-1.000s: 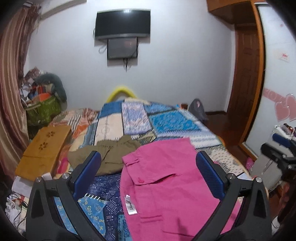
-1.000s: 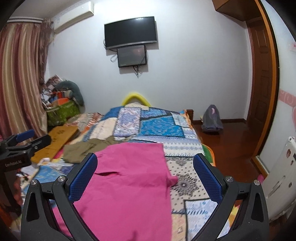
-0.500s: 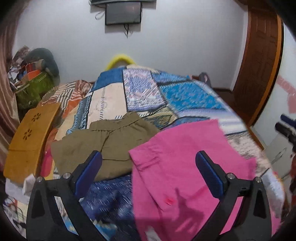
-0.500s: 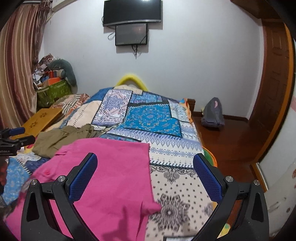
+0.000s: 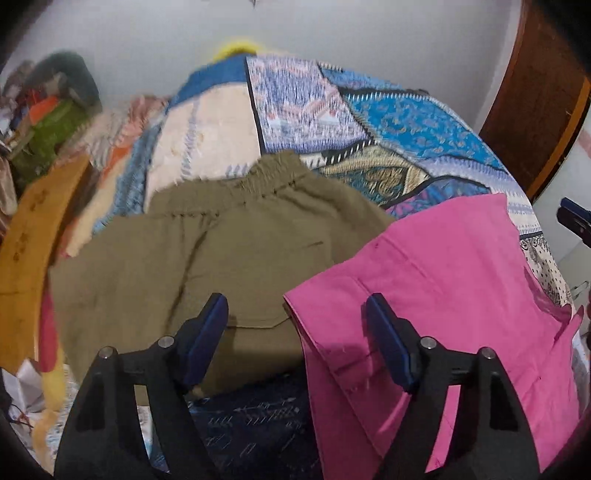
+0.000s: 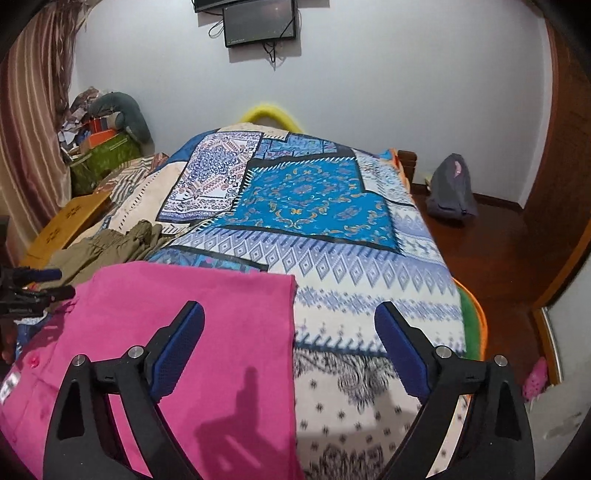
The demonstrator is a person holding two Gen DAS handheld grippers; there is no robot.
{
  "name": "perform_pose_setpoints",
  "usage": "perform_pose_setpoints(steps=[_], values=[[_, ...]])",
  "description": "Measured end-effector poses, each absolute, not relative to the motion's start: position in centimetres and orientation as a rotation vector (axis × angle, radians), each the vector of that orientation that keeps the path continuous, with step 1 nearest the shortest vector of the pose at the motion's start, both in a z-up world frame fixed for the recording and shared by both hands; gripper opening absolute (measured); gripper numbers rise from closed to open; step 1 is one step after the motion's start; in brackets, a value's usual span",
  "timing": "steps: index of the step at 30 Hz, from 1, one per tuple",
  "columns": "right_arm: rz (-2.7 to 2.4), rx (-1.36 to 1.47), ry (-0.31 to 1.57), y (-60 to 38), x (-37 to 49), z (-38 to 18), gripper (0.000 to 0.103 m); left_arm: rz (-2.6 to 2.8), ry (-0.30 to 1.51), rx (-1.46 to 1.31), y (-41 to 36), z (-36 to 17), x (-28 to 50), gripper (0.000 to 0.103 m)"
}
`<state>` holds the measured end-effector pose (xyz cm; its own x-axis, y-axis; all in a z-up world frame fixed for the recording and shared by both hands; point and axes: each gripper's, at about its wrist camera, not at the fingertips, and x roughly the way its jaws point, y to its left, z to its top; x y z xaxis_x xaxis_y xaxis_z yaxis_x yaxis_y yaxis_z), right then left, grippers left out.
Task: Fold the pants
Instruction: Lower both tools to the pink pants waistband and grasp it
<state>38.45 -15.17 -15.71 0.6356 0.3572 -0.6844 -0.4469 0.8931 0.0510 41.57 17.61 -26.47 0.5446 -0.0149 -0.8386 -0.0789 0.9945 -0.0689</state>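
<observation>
Pink pants (image 5: 443, 288) lie flat on the patchwork bedspread (image 5: 406, 122), waistband corner toward my left gripper. They also show in the right wrist view (image 6: 192, 332), their far right corner near the middle of that view. My left gripper (image 5: 297, 325) is open and empty, just above the pink waistband corner and the edge of the olive pants (image 5: 207, 251). My right gripper (image 6: 290, 328) is open and empty above the pink pants' right edge. The olive pants also show in the right wrist view (image 6: 107, 247).
An orange wooden board (image 5: 29, 229) lies at the bed's left side. A pile of bags and clutter (image 6: 103, 136) stands by the curtain. A grey bag (image 6: 450, 188) sits on the wooden floor at right. A screen (image 6: 258, 22) hangs on the far wall.
Both grippers have moved forward and down toward the bed. The left one has closed in on the pink waistband corner and its jaws have narrowed, still open. The pants lie unmoved.
</observation>
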Motion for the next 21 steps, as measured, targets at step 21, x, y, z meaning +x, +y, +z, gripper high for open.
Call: perform_pose_setpoints(steps=[21], values=[[0.572, -0.14, 0.914, -11.7, 45.1, -20.4, 0.056, -0.099, 1.063, -0.173, 17.6, -29.3, 43.4, 0.032]])
